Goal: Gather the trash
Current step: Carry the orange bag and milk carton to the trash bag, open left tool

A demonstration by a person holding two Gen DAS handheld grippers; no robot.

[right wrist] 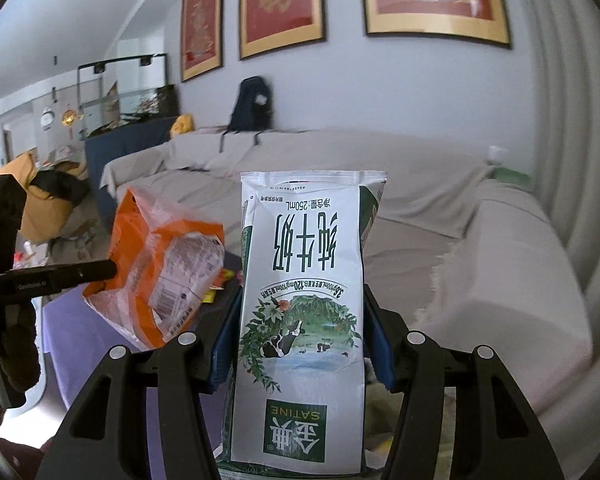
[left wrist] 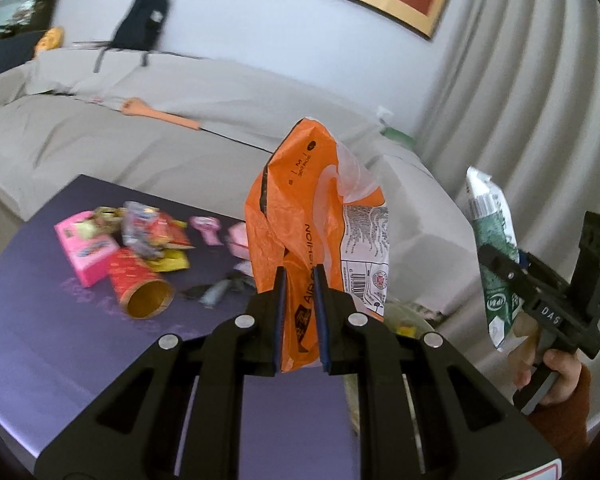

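My left gripper [left wrist: 300,280] is shut on a crumpled orange plastic bag [left wrist: 300,208], held upright above the purple table [left wrist: 60,344]. From the right wrist view the same orange bag [right wrist: 160,264] hangs at the left, pinched by the left gripper's fingers [right wrist: 96,270]. My right gripper [right wrist: 300,292] is shut on a white and green milk carton [right wrist: 300,280], upside down between its blue pads. The left wrist view shows that milk carton [left wrist: 492,248] at the right, in the right gripper [left wrist: 500,268] with a hand [left wrist: 552,376] below it.
More trash lies on the purple table: a pink box [left wrist: 86,250], a red cardboard tube [left wrist: 140,284], wrappers [left wrist: 152,232] and a dark scrap [left wrist: 212,292]. A grey covered sofa [left wrist: 160,120] stands behind, with a dark backpack [left wrist: 142,20]. Curtains [left wrist: 540,120] hang right.
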